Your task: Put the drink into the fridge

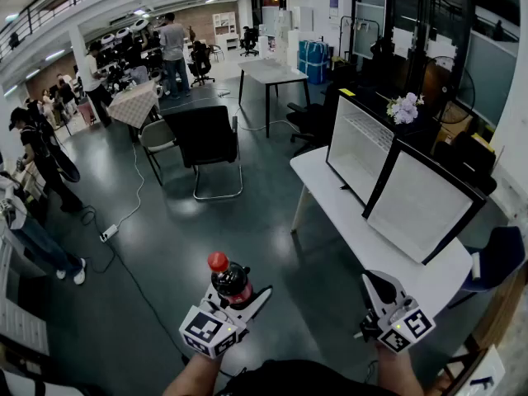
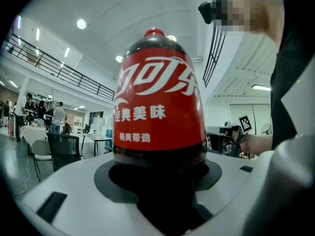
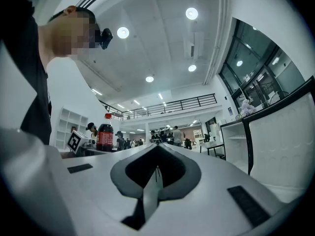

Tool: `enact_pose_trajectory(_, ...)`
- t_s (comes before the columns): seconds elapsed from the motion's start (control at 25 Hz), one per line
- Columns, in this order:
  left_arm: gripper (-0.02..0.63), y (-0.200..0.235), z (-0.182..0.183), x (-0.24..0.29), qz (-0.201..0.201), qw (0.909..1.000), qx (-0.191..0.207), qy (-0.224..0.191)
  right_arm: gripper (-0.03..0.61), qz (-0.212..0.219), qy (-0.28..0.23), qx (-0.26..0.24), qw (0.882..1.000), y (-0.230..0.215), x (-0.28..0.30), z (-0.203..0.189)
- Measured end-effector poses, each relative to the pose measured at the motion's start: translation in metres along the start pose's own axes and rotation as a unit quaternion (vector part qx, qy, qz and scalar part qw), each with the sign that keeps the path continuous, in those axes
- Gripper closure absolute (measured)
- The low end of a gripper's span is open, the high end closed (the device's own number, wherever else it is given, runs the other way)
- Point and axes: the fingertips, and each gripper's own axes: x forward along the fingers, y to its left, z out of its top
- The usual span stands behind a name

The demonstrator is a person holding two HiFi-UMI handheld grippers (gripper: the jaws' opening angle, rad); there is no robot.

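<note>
A cola bottle [image 1: 232, 281] with a red cap and red label stands upright between the jaws of my left gripper [image 1: 238, 294], which is shut on its lower body. In the left gripper view the bottle [image 2: 157, 102] fills the middle, its base hidden between the jaws. My right gripper [image 1: 370, 282] is held low at the right, shut with nothing in it. In the right gripper view its jaws meet at the tips [image 3: 157, 149], and the bottle [image 3: 104, 135] shows far off at the left. The black-framed fridge [image 1: 360, 144] with a white inside stands on a white table [image 1: 330, 200], ahead and to the right.
A second black-framed white panel [image 1: 421, 206] stands beside the fridge on the table. A black office chair [image 1: 205, 143] and a grey chair [image 1: 157, 139] stand on the dark floor ahead. A cable and power strip [image 1: 108, 233] lie at the left. People stand far back and at the left.
</note>
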Motion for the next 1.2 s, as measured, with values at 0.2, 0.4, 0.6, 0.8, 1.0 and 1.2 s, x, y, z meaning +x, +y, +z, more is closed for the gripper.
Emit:
enact_pose_trajectory(0.2,0.344,-0.009,0.0,0.003,0.007,0.9999,-0.003,0.01,0.567,0.0,0.0,0.004,1.0,-0.004,-0.012,0.003)
enact_pose_trajectory(0.4,0.344,-0.019,0.002,0.01,0.004,0.9999,-0.005,0.013,0.568,0.0,-0.003,0.019,1.0,-0.008,-0.022,0.0)
enact_pose_trajectory(0.6,0.344,-0.025,-0.001,0.025,0.005,0.9998,-0.004,0.017,0.566,-0.001,0.008,0.004,1.0,-0.014,-0.035,0.002)
enact_pose_trajectory(0.8,0.342,-0.036,-0.003,0.048,0.006,0.9998,-0.008,0.018,0.566,0.001,0.024,-0.029,0.999,-0.025,-0.054,0.004)
enact_pose_trajectory(1.0,0.343,-0.054,-0.004,0.067,0.008,0.9998,-0.003,0.015,0.565,0.016,0.036,-0.022,0.999,-0.038,-0.063,-0.007)
enact_pose_trajectory(1.2,0.343,-0.06,-0.006,0.081,0.01,0.9998,-0.003,0.016,0.565,0.025,0.045,-0.004,0.999,-0.052,-0.065,-0.018)
